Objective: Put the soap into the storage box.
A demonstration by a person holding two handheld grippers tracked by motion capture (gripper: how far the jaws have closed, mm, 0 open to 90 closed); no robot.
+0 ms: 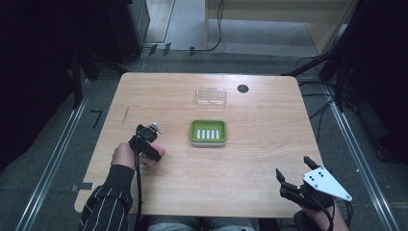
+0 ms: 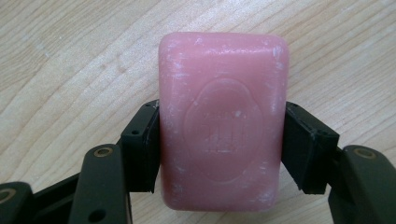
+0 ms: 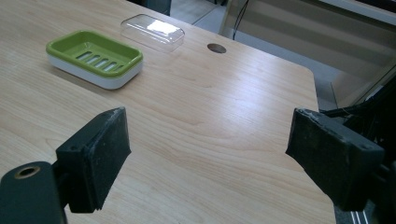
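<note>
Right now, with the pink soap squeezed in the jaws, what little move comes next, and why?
Probably lift the pink soap just off the table. The left gripper already presses its long sides, so the hold looks ready, and the green soap dish sits empty a little way off, its clear lid lying apart.

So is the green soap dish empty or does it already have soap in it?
Empty: the green soap dish shows its bare slotted floor; the pink soap sits clamped in the left gripper.
</note>
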